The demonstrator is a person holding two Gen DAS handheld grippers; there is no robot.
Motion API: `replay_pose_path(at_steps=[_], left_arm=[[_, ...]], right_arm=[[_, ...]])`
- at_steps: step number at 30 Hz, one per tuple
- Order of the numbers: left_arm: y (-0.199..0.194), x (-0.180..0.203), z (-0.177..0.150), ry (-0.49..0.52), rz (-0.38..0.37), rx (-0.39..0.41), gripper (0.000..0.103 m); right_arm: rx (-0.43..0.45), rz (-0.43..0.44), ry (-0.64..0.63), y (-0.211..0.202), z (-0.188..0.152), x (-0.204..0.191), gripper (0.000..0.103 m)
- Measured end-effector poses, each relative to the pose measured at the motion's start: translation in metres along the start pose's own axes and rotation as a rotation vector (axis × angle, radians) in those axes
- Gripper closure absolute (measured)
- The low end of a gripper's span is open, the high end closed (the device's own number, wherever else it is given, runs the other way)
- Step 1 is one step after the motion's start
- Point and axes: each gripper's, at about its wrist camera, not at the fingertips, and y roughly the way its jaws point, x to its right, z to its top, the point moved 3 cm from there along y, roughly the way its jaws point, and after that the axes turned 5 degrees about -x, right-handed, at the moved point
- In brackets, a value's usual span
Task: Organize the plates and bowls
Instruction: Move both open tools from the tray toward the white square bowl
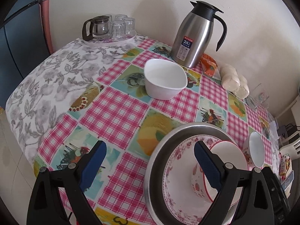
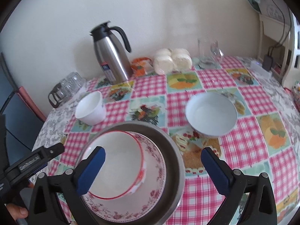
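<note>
**Bowls and plate stacked in metal pan**

Bowl (image 2: 114,165), red-rimmed, sits on floral plate (image 2: 155,183) inside pan (image 2: 176,161) on the table (image 2: 243,146). Left gripper (image 1: 150,166) and right gripper (image 2: 152,168) — jaws released, gripping nothing. White bowl (image 1: 165,78) and round bowl (image 2: 211,114) stand apart — both upright.

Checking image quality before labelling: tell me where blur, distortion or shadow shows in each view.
Left wrist view: sharp; fisheye bends the table edge, dark corners; the flask casts a soft shadow on the wall. Right wrist view: softer overall, the flask lid smeared by motion blur, the glasses faint against the wall.
</note>
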Motion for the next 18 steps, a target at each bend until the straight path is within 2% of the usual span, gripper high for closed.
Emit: replay_pose_path(at_steps=[5,18], left_arm=[[-0.006,-0.011,0.005,-0.01,0.025,0.029,0.008],[-0.014,-0.053,0.016,-0.106,0.015,0.048,0.008]], right_arm=[[0.038,0.047,-0.063,-0.007,0.002,-0.024,0.0],[-0.002,0.101,-0.148,0.005,-0.007,-0.076,0.0]])
